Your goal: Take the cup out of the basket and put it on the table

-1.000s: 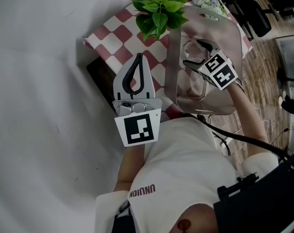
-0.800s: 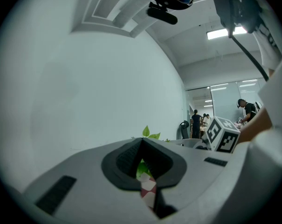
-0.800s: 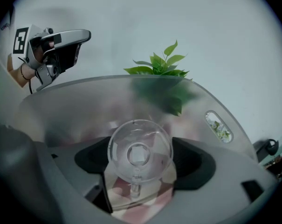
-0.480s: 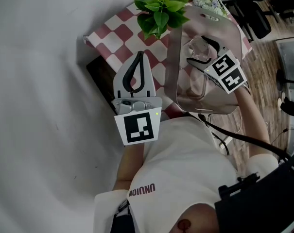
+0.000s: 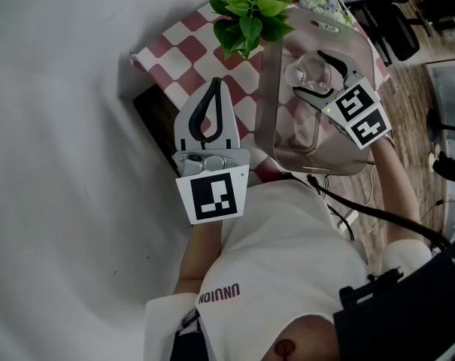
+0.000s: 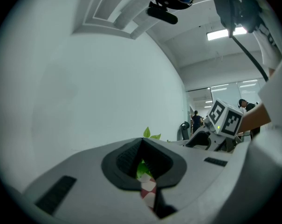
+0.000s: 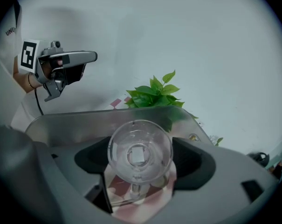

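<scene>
Glass cup [image 7: 140, 154] is pinched between the right gripper's [image 5: 311, 75] fingers, mouth toward its camera, with the basket [image 5: 347, 43] wall just past the fingertips. I'd guess that's for lifting it out. The left gripper [image 5: 212, 96] has its fingers pressed together on nothing, probably idle. Can't tell whether the cup clears the basket floor, and clear glass blurs the contact.

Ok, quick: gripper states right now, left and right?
Left gripper: closed, empty.
Right gripper: closed on the glass cup.

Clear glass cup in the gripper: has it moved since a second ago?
Yes. The clear glass cup has shifted slightly towards the far handle end of the translucent basket.
</scene>
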`<state>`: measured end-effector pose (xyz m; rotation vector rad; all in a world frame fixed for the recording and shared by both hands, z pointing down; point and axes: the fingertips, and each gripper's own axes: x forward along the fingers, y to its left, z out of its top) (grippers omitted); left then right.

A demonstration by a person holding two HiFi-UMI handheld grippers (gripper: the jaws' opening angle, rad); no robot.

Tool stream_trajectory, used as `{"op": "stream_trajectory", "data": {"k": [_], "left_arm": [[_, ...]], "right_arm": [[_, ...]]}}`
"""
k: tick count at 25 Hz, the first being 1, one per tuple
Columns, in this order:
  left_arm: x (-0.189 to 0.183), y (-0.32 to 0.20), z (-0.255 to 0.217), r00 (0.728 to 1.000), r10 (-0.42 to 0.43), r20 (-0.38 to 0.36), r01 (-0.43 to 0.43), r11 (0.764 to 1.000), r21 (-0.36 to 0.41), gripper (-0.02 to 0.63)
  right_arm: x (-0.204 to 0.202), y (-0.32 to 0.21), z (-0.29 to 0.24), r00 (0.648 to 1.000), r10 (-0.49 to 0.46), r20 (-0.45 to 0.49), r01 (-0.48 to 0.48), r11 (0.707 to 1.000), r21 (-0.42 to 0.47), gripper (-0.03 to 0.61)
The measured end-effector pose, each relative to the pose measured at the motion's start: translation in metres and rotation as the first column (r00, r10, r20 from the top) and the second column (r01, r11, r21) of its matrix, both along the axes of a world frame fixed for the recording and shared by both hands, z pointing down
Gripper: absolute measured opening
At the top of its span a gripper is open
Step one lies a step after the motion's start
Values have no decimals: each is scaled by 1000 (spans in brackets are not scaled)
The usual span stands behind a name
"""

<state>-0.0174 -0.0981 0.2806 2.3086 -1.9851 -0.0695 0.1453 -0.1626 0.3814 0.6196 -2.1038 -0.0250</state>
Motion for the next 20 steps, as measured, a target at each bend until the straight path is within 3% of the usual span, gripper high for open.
{"op": "stream_trajectory", "data": {"k": [20], "left_arm": [[-9,7,-1,1000,-24,-13,24,1000,19,9]], "right_arm": [[-9,2,-48,999,-33,-5,34,993,113,408]]}}
